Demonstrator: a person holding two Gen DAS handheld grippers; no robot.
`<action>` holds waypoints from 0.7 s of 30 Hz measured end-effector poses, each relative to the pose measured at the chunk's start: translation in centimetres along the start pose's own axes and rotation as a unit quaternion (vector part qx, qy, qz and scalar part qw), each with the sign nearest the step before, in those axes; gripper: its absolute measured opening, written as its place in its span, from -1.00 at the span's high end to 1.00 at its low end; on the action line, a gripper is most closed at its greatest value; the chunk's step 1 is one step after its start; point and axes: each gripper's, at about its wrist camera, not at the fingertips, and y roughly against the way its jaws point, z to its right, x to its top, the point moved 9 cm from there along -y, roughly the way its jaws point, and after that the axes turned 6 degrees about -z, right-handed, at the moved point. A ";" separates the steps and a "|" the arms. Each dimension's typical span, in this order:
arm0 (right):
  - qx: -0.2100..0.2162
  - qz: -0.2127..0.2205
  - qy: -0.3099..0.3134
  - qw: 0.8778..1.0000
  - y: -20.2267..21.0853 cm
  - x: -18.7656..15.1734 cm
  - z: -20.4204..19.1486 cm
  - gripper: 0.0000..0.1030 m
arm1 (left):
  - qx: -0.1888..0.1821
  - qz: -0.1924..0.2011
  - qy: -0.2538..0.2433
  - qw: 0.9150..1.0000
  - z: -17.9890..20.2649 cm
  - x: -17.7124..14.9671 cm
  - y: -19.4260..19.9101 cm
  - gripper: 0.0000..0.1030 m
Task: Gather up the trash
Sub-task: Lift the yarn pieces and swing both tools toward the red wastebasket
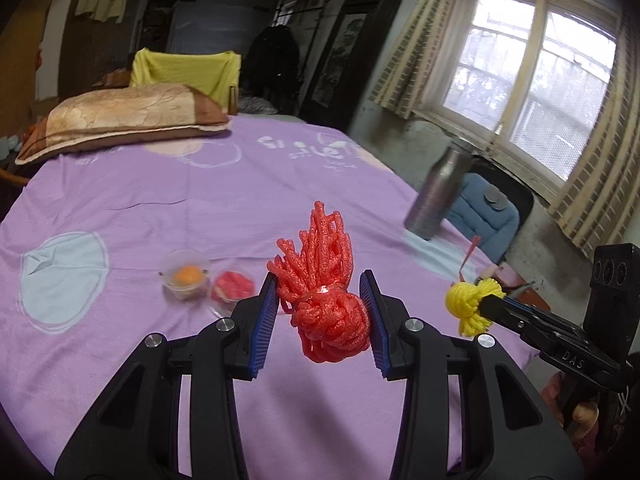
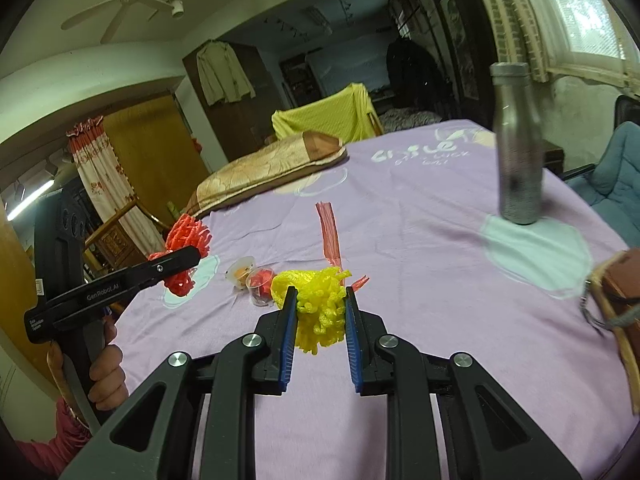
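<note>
red net is clamped in the left gripper and yellow net in the right gripper, both above the bed.

The knotted red foam-net sleeve looks spongy and slightly glossy, its strands pebbled. The bunched yellow foam-net sleeve has the same soft, rough mesh. The left gripper and right gripper are matt black plastic with ribbed blue pads and bright metal pivot screws. The lilac printed bedsheet is matt woven cloth, lightly creased. The tall grey metal bottle has a dull, speckled finish. Two small clear plastic cups look thin and shiny. The tan and brown pillow has a satin sheen with crinkles.
</note>
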 end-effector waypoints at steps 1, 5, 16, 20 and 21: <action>-0.002 0.005 -0.001 1.000 0.7 -0.2 0.2 0.56 | -0.004 0.001 -0.007 1.000 1.0 -0.2 0.2 0.19; -0.008 0.022 -0.006 1.000 3.3 -1.2 1.0 0.56 | -0.017 0.007 -0.027 0.999 4.1 -1.2 0.9 0.19; -0.029 0.072 -0.025 0.997 10.6 -3.5 3.7 0.56 | -0.043 0.014 -0.069 0.997 10.5 -3.2 1.8 0.19; -0.036 0.089 -0.031 0.995 13.0 -4.3 4.4 0.56 | -0.054 0.020 -0.092 0.994 13.3 -4.2 2.6 0.19; -0.041 0.096 -0.032 0.994 14.1 -4.7 4.8 0.56 | -0.056 0.022 -0.096 0.994 13.7 -4.5 2.8 0.19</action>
